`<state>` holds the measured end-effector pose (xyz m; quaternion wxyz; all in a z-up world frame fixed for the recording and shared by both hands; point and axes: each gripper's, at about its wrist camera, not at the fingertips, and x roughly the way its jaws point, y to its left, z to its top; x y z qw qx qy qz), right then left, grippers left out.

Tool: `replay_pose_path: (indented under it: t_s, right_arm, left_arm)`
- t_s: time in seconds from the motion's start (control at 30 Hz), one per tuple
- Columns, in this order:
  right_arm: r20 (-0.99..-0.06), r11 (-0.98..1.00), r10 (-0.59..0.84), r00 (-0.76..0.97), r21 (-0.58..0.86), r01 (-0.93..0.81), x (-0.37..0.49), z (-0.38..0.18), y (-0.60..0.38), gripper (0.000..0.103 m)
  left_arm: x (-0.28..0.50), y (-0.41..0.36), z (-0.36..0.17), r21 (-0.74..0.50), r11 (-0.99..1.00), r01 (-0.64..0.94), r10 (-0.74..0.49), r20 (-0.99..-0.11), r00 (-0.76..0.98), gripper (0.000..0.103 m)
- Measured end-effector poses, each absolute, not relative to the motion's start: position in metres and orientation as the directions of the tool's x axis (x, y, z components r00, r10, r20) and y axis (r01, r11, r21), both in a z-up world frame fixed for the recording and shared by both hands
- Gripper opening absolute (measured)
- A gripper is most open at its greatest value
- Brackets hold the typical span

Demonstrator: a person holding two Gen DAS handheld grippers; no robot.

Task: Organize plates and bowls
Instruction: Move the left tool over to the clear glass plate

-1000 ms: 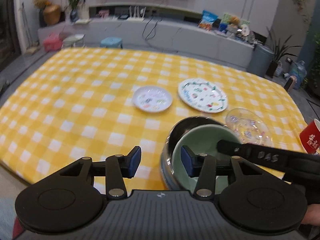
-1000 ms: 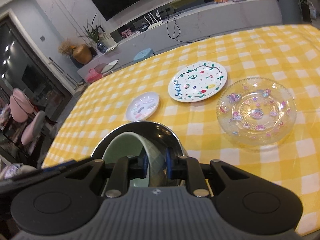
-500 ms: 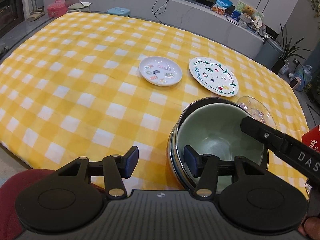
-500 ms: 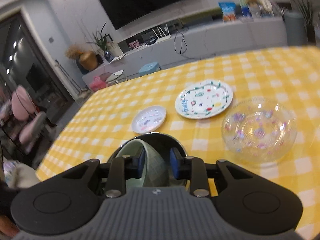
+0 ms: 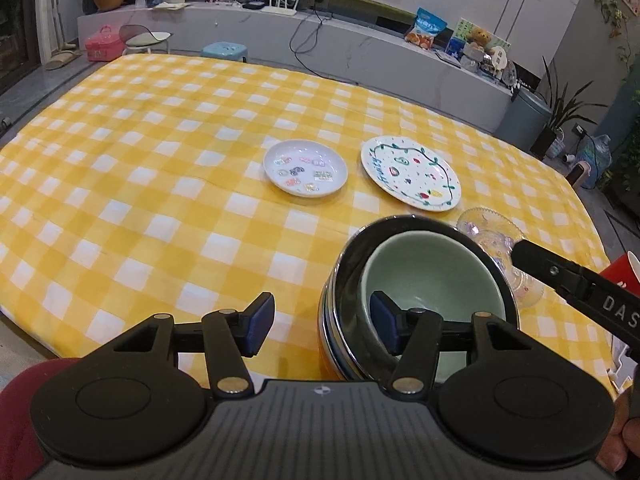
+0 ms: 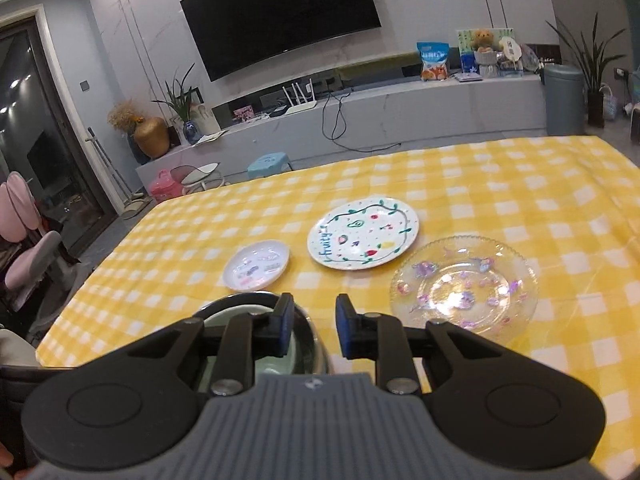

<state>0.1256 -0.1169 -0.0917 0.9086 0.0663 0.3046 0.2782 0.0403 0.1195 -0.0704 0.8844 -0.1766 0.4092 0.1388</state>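
Observation:
A pale green bowl (image 5: 428,280) sits inside a steel bowl (image 5: 344,264) near the table's front edge; both also show in the right wrist view (image 6: 260,312). A small white plate (image 5: 306,168) (image 6: 257,266), a large painted plate (image 5: 410,173) (image 6: 363,239) and a clear glass plate (image 5: 492,236) (image 6: 464,286) lie beyond. My left gripper (image 5: 322,322) is open and empty, its right finger over the green bowl. My right gripper (image 6: 311,320) is open and empty, above the bowls' right rim.
The yellow checked tablecloth (image 5: 160,184) covers the table. A red cup (image 5: 624,276) stands at the right edge. A TV bench with snacks, plants, stools and a bin stands past the far edge.
My right gripper opened and let go of the green bowl's rim, then rose and drew back. The green bowl now rests in the steel bowl. The left gripper stayed open.

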Motion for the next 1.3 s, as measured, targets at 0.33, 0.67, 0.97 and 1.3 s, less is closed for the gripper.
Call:
replay_pose_path:
  t_s: [0.33, 0.67, 0.97, 1.3]
  right_arm:
    - [-0.479, 0.876, 0.48, 0.735, 0.297, -0.379, 0.127, -0.067, -0.158, 0.026]
    - [-0.471, 0.877, 0.473, 0.744, 0.333, -0.347, 0.131, -0.05, -0.201, 0.026]
    - [-0.491, 0.881, 0.461, 0.74, 0.354, -0.314, 0.137, -0.048, -0.228, 0.031]
    - [-0.529, 0.872, 0.48, 0.7, 0.38, -0.31, 0.146, -0.054, -0.238, 0.033]
  left_arm:
    - [0.028, 0.112, -0.044, -0.204, 0.916, -0.344, 0.148, -0.627, 0.765, 0.064]
    - [0.033, 0.089, -0.011, -0.113, 0.952, -0.283, 0.177, -0.552, 0.815, 0.064]
    - [0.059, 0.084, 0.005, -0.121, 0.971, -0.207, 0.104, -0.566, 0.818, 0.064]
    - [0.108, 0.078, 0.003, -0.148, 0.982, -0.114, -0.004, -0.629, 0.778, 0.06]
